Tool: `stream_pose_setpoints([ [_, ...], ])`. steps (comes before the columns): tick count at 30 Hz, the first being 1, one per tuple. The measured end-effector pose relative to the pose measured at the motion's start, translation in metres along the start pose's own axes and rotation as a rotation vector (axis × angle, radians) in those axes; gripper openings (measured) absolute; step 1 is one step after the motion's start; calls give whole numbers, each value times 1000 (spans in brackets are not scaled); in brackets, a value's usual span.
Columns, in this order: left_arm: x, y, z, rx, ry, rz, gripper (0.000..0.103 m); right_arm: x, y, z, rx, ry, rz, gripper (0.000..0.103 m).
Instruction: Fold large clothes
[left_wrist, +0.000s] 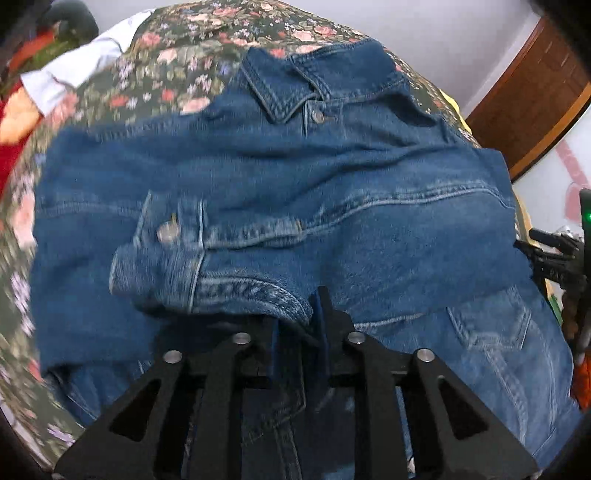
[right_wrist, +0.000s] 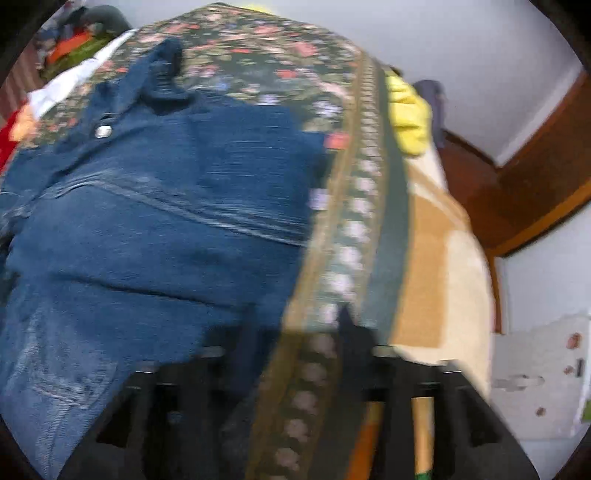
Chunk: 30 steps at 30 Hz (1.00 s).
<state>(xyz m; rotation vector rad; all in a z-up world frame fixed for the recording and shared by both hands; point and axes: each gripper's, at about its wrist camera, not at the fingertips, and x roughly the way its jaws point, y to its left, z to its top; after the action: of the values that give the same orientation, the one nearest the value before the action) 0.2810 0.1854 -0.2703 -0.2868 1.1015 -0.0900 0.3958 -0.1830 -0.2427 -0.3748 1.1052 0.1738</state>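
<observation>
Denim jacket (left_wrist: 332, 192): spread front-up across a dark floral bedspread (left_wrist: 166, 66), collar (left_wrist: 288, 85) toward the far edge, metal button (left_wrist: 317, 116) just below the collar. Folded in over the chest, one sleeve, with its cuff (left_wrist: 207, 288) lying near the bottom of the left wrist view. Left gripper (left_wrist: 299, 325): angled steeply down over the jacket's lower part, fingers close together with only a narrow gap, the cuff's hem reaching into that gap; cannot tell whether the pads actually press on the cloth. Right gripper (right_wrist: 301, 332): heavily blurred, fingers clearly apart, nothing pinched between them, hanging above the jacket's side edge where the denim meets the bedspread's patterned border (right_wrist: 354, 221). Same jacket filling the left half of the right wrist view. Beyond the collar, at the far left corner, a white garment (left_wrist: 74, 70) beside red and orange cloth. Past the border on the right, something yellow (right_wrist: 410, 114), then brown woodwork (right_wrist: 517, 192) against a pale wall.
</observation>
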Motion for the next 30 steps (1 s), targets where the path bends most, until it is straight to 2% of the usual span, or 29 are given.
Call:
stream_pose_setpoints([
  [1, -1, 3, -2, -15, -3, -10, 31, -1, -3, -2, 7, -11, -23, 76],
  [2, -2, 8, -4, -38, -4, -24, 34, -2, -7, -4, 18, -13, -10, 76],
  [6, -9, 37, 1, -148, -25, -123, 51, -7, -27, -6, 115, 20, 117, 76],
  [9, -18, 56, 8, -232, -48, -175, 54, -19, -37, -9, 179, 5, 213, 76],
  [11, -14, 64, 11, -283, -34, -200, 54, -28, -38, -10, 203, -16, 259, 76],
  [14, -2, 63, 19, -277, -7, -132, 54, -36, -36, -8, 234, -38, 328, 76],
  [17, 14, 58, 26, -269, 8, -24, 53, -37, -31, -7, 267, -33, 398, 76],
  [19, 18, 49, 35, -231, -6, 77, 41, -32, -30, -5, 290, -26, 437, 76],
  [20, 18, 41, 39, -204, -17, 118, 37, -29, -29, -4, 308, -19, 460, 76],
  [22, 11, 20, 49, -123, -69, 212, 27, -24, -30, -4, 337, -3, 491, 76],
  [24, -5, -2, 59, -43, -147, 282, 25, -19, -33, -4, 377, 17, 523, 77],
  [26, -32, -16, 70, -6, -240, 301, 24, -15, -34, -1, 394, 29, 537, 77],
  [30, -90, -16, 89, -6, -398, 314, 24, -19, -31, 12, 364, 13, 516, 76],
])
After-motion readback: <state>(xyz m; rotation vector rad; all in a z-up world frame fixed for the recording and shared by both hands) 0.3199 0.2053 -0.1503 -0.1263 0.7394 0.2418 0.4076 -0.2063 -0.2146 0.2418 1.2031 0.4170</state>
